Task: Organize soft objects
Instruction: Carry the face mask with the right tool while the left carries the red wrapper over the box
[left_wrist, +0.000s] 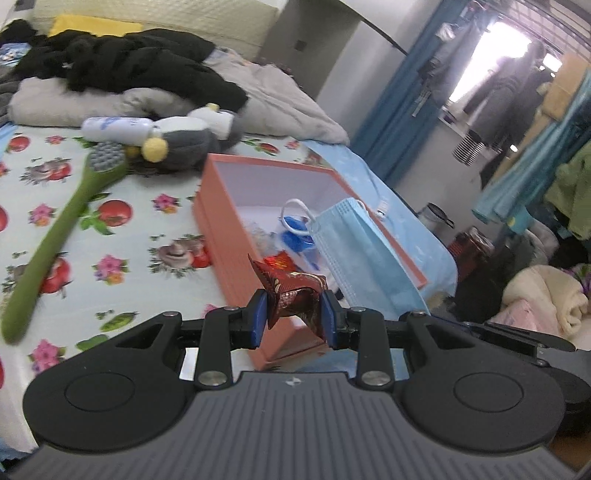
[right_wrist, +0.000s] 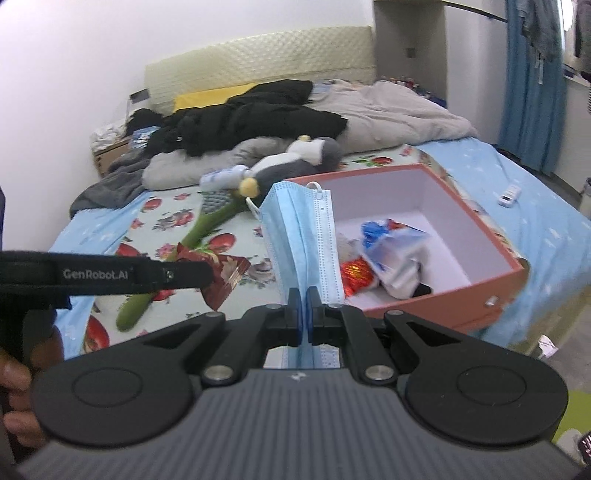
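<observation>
Two grippers clamped: left (left_wrist: 294, 317) red wrapper (left_wrist: 295, 295) | right (right_wrist: 303, 315) mask (right_wrist: 306, 236) | box (right_wrist: 443, 295): wrappers

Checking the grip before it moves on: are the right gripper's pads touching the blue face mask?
Touching. The right wrist view shows the right gripper shut on the blue face mask, fabric pinched between its pads.

Black claw (left_wrist: 293, 319) w/ blue pads (left_wrist: 258, 321), silver screws, grey ribbed body
</observation>
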